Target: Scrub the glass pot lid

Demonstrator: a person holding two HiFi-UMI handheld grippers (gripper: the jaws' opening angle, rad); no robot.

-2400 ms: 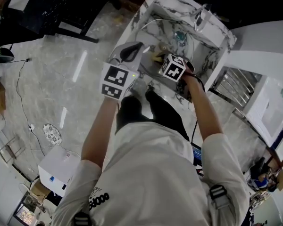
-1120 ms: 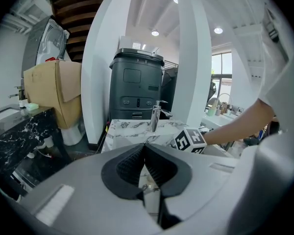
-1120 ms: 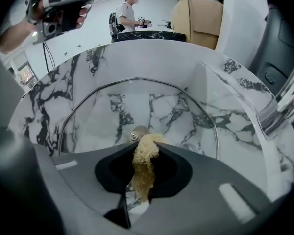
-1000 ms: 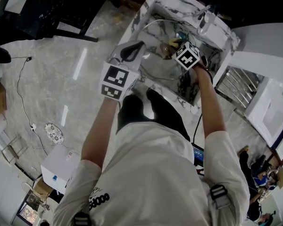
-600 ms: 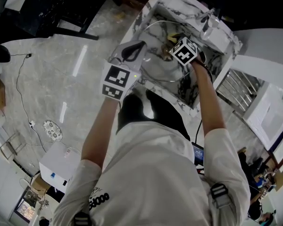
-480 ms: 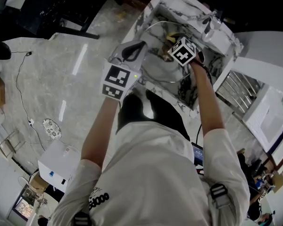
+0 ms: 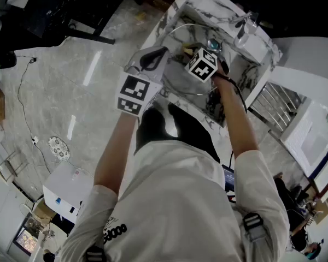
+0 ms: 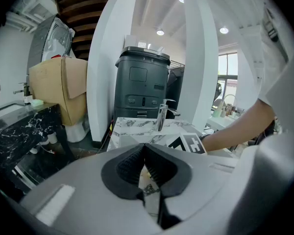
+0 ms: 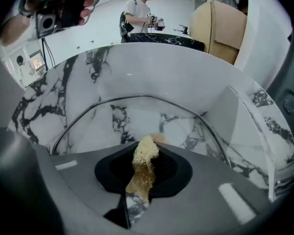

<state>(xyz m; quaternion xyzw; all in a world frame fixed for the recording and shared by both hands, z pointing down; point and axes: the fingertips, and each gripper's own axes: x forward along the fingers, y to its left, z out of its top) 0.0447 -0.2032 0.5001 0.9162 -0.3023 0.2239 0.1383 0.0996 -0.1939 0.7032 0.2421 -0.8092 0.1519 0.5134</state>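
Right tool [image 9: 148,148] clenched on a yellow fibre scrubber [image 9: 143,168] and aimed straight at the glass pot lid [image 9: 137,119]. The lid stands tilted in the marble sink [image 9: 63,82], just ahead, with the scrubber tip at or near the glass. Left tool [image 8: 145,155] clenched, apparently on the lid's near-left rim. Faucet [image 8: 161,116] at the sink's far edge, likely no obstacle.

The only print to see is a row of dark rounded characters low on the person's white shirt [image 7: 115,233], too small to read with certainty.
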